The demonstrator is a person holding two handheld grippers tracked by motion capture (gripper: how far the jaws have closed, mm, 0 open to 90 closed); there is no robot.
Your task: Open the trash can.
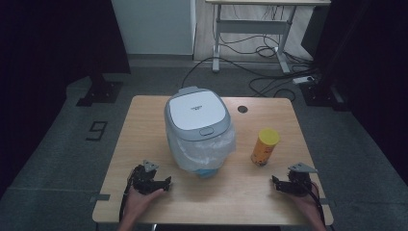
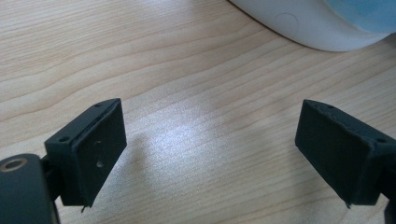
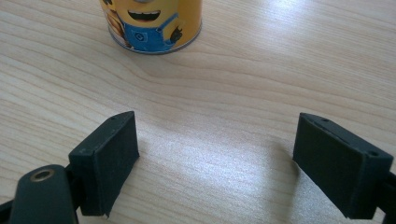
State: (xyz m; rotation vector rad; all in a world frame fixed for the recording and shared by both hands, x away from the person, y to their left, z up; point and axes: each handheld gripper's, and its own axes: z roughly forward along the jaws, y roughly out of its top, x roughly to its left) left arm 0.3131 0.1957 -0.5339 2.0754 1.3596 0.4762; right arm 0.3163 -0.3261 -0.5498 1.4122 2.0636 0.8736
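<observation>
The rice cooker (image 1: pixel 197 126) is standing closed at the centre of the high view, on the wooden table (image 1: pixel 144 120), with clear plastic film (image 1: pixel 207 154) bunching around its lower front. In the left gripper view its white base (image 2: pixel 303 25) is showing at the upper right of the frame. The yellow can (image 1: pixel 264 147) is standing upright to the right of the cooker, well apart from it; in the right gripper view its printed base (image 3: pixel 152 25) is sitting at the top centre.

The left gripper (image 1: pixel 155 182) is resting at the lower left of the high view, near the cooker, jaws spread wide and gripping nothing. The right gripper (image 1: pixel 284 185) is resting at the lower right, jaws likewise spread wide over bare wood, gripping nothing.
</observation>
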